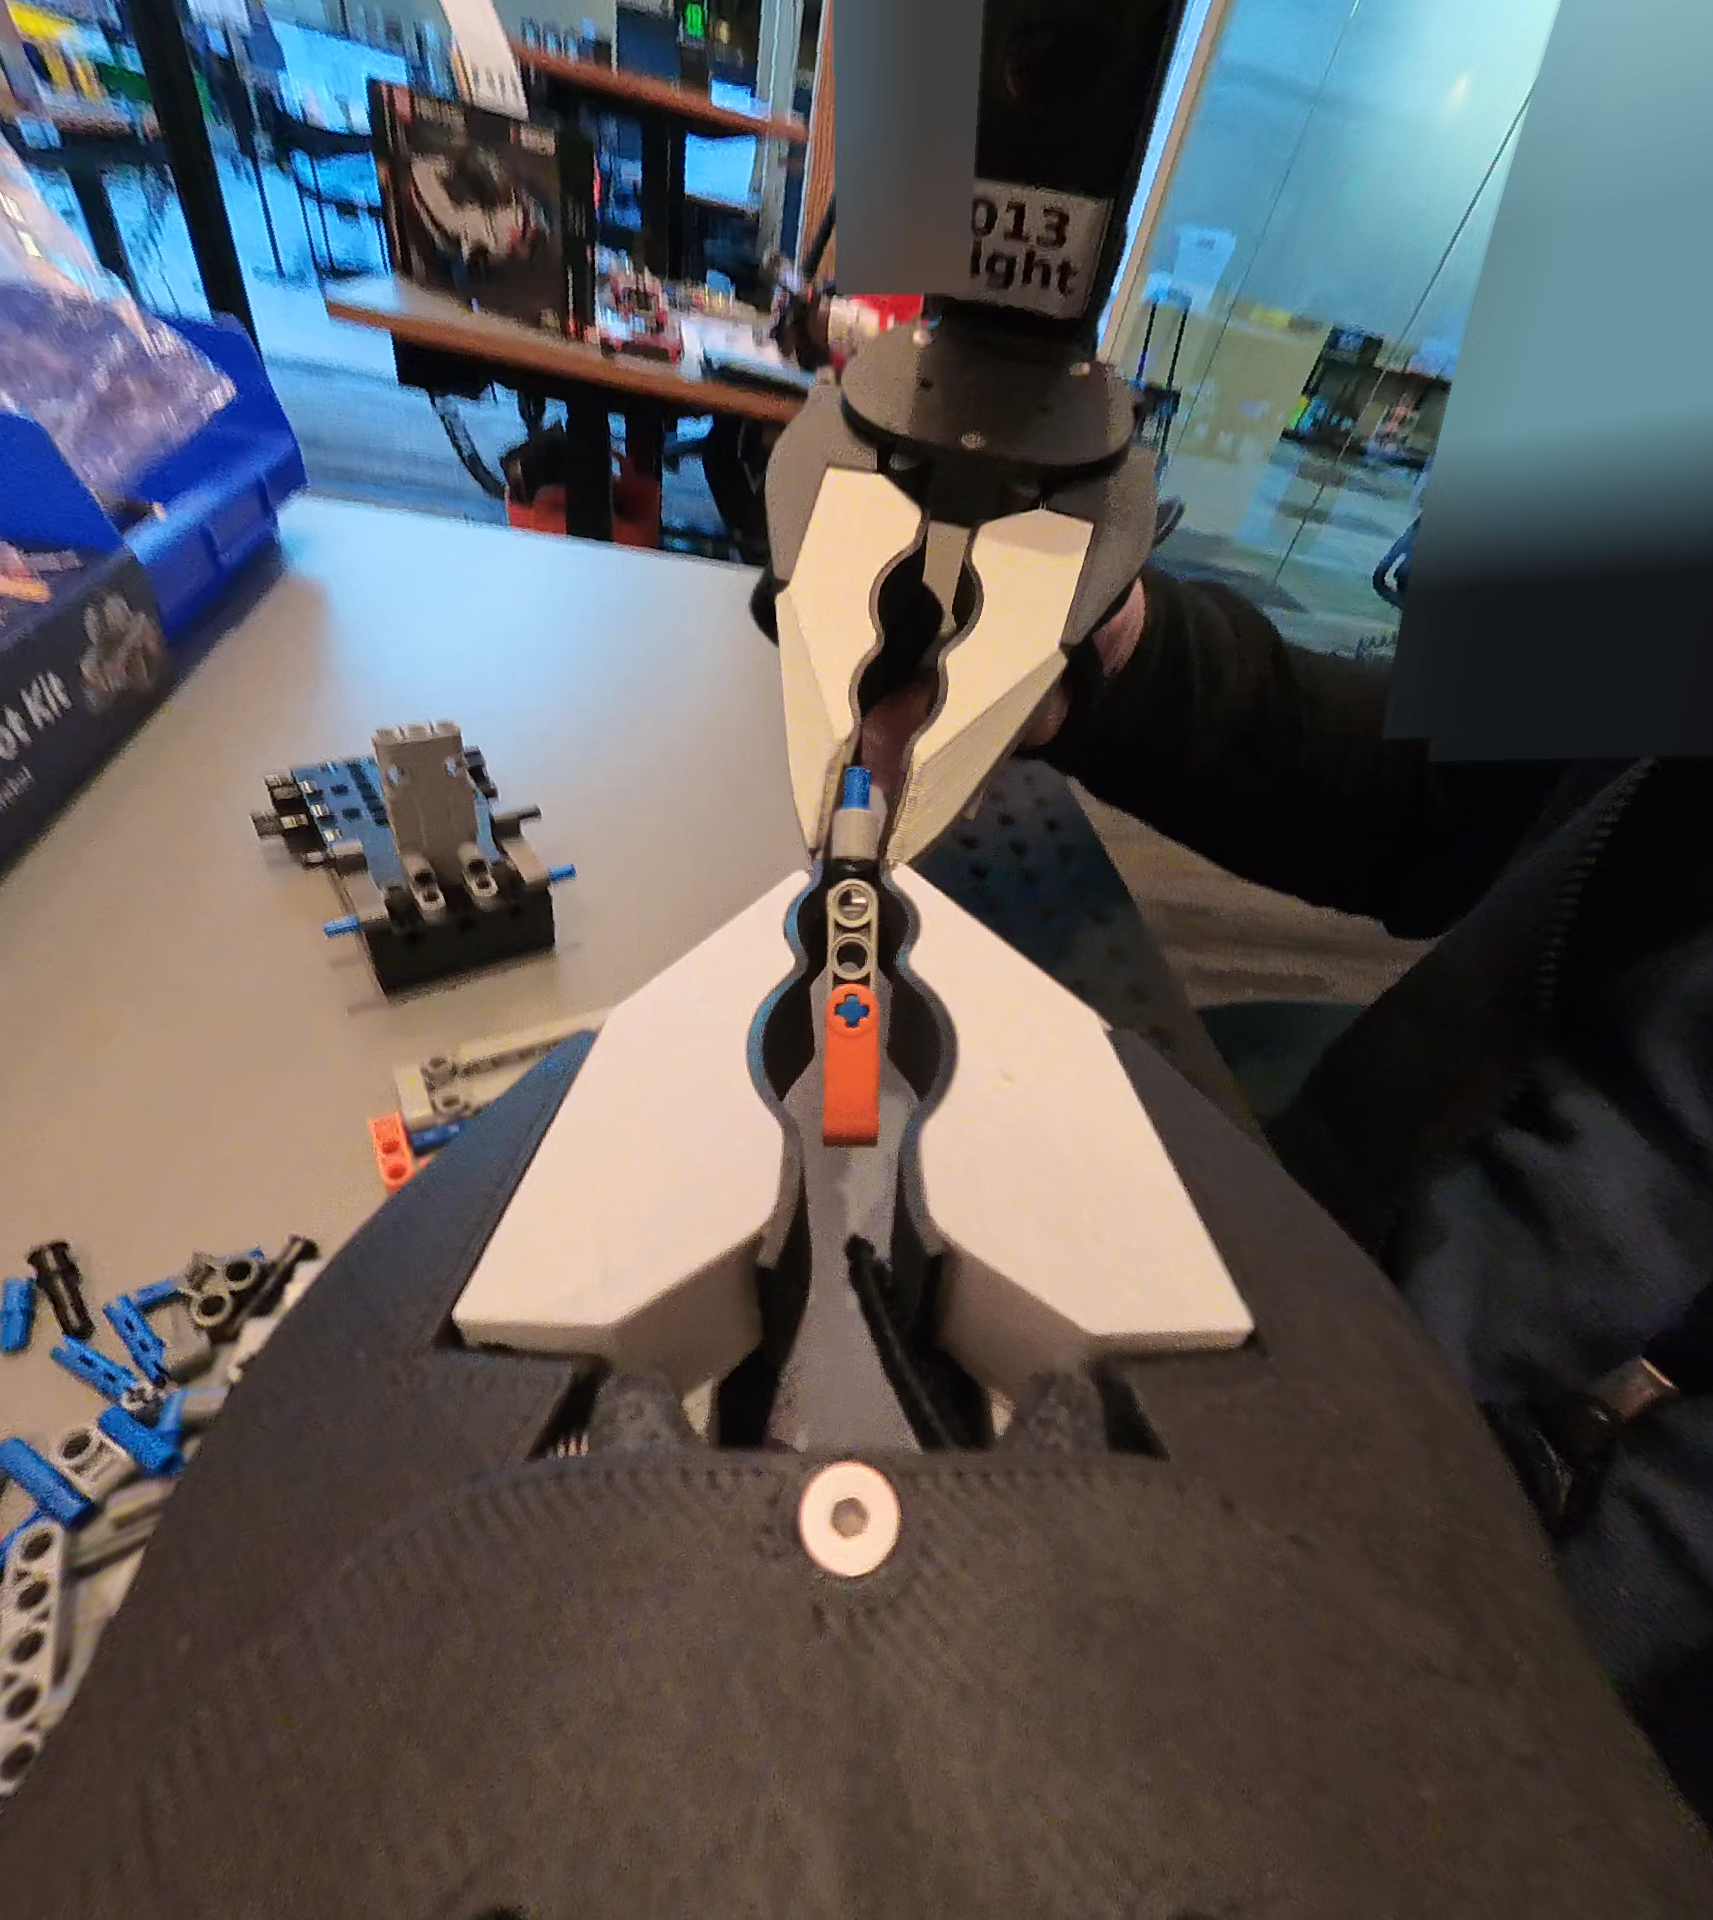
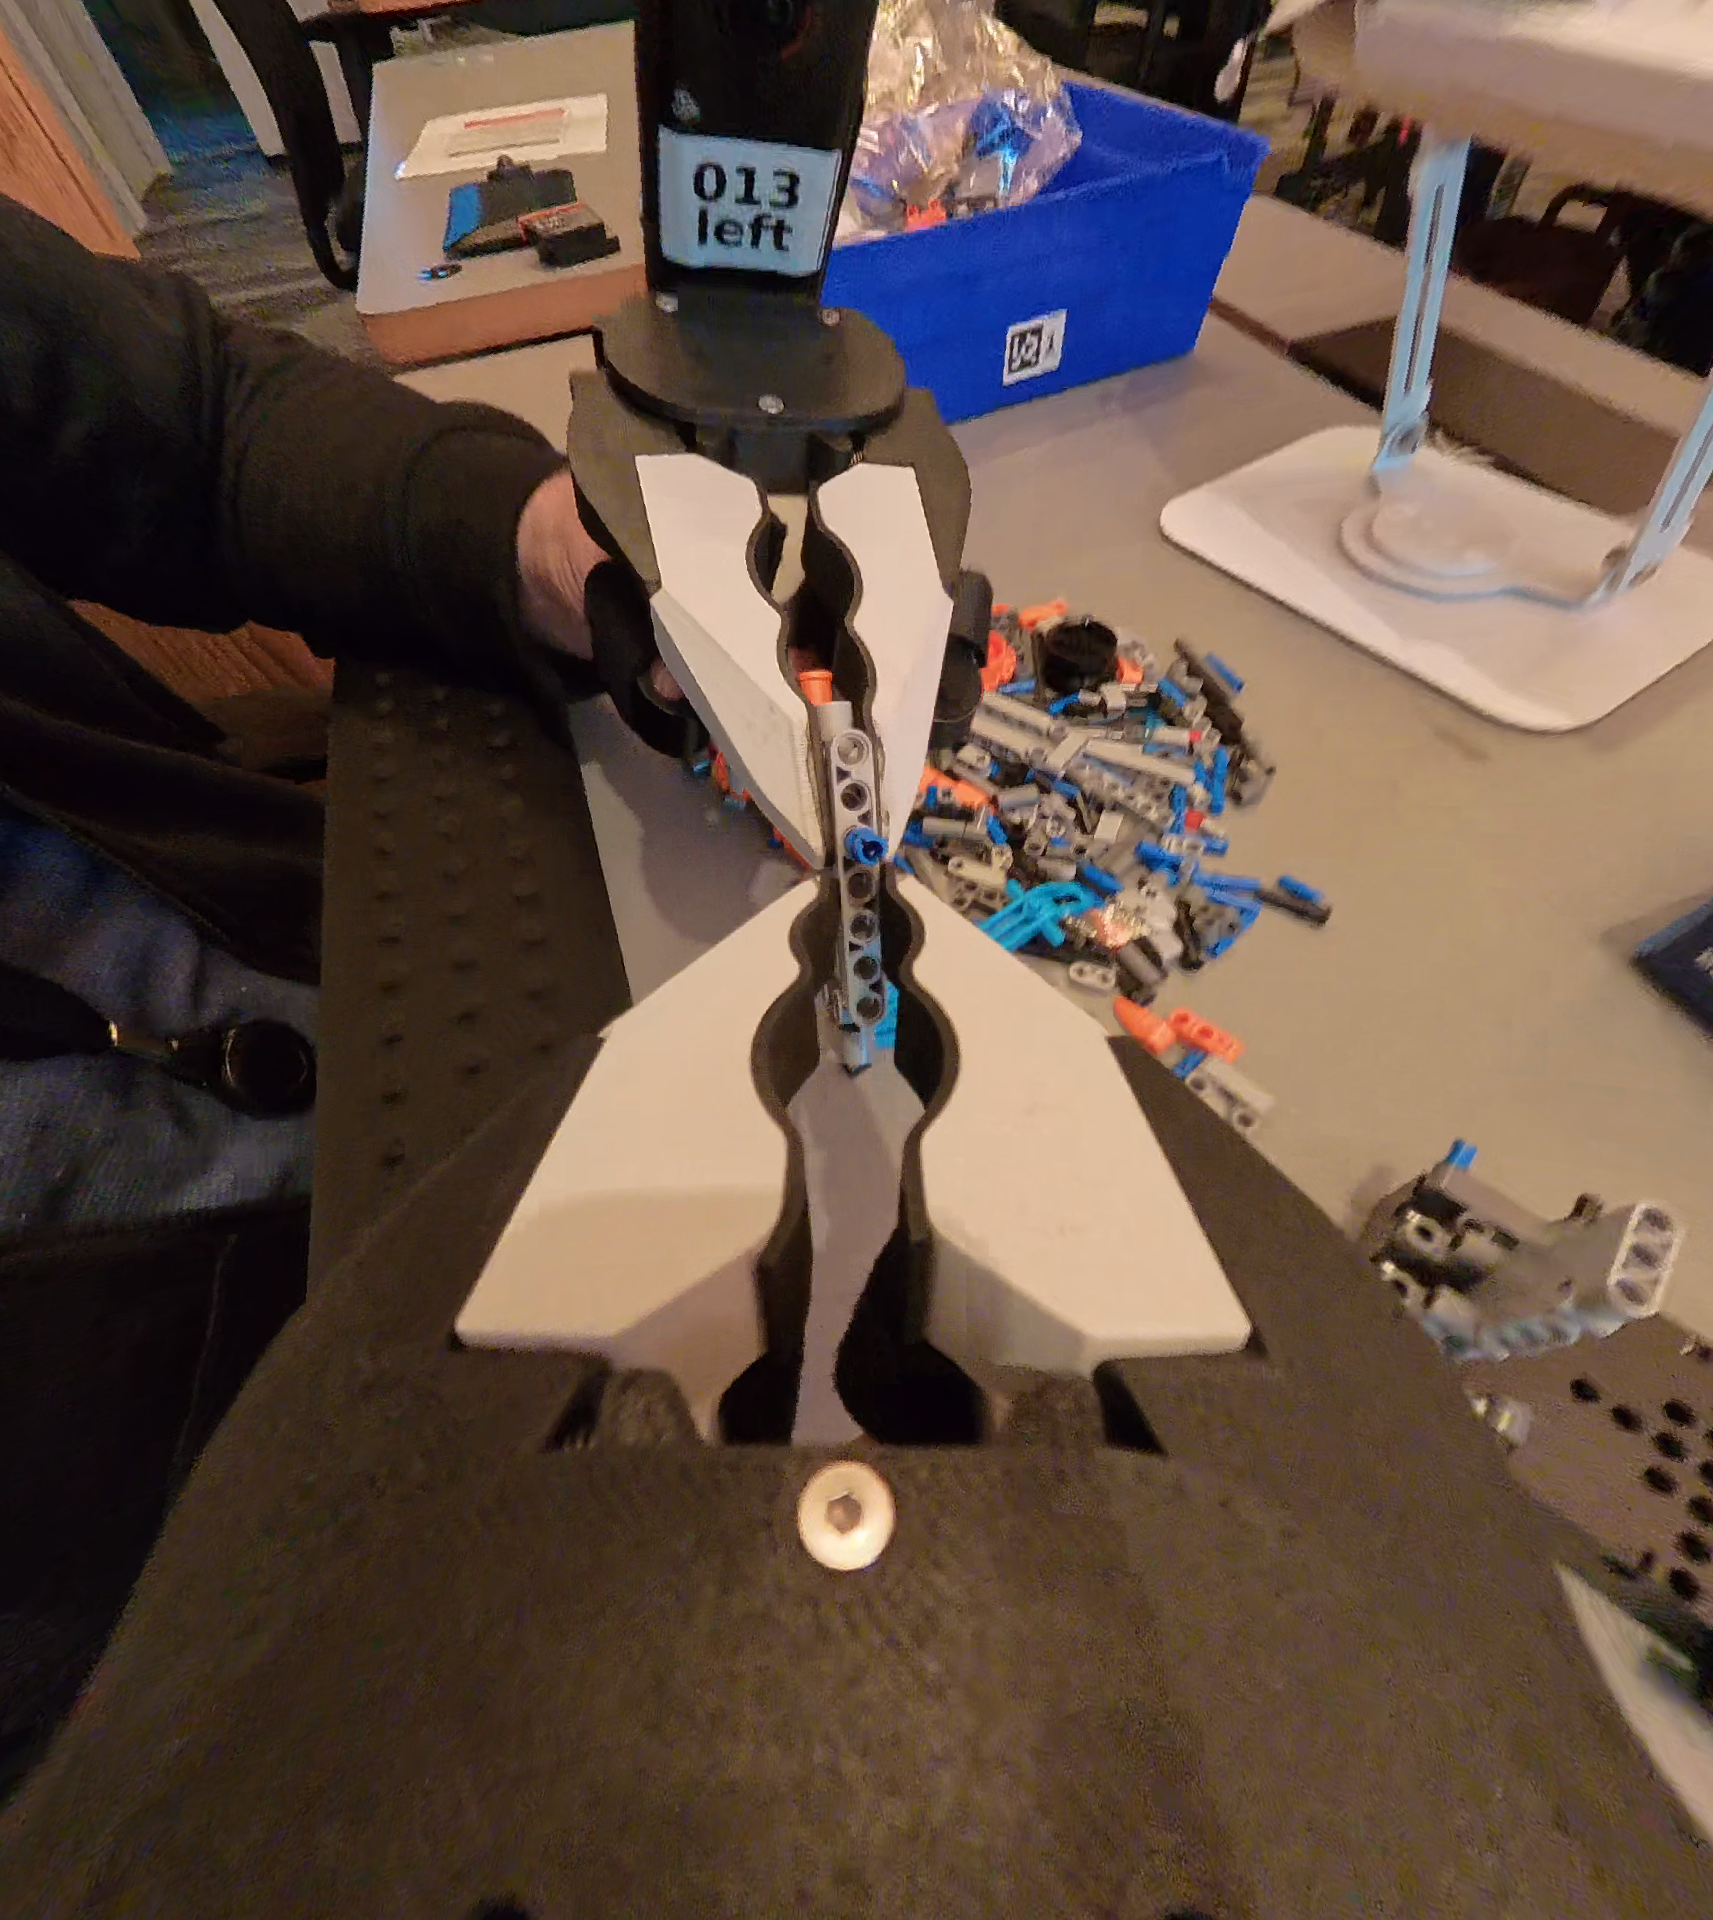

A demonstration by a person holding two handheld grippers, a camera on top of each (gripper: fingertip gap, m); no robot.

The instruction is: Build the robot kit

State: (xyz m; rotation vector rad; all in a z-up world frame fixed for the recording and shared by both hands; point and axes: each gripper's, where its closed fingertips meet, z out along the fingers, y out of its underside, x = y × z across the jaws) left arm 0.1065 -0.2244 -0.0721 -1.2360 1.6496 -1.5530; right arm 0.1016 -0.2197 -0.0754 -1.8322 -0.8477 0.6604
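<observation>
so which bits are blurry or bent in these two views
Left wrist view: blue bin and shelves soft, loose pieces smeared, edges bowed by the wide lens. Right wrist view: grey beam sharp between grippers, small assembly and white stand motion-blurred.

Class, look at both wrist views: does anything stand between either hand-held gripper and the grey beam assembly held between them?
Nothing visible does. The left hand-held gripper and right hand-held gripper both already clamp the grey beam assembly, tip to tip.
</observation>
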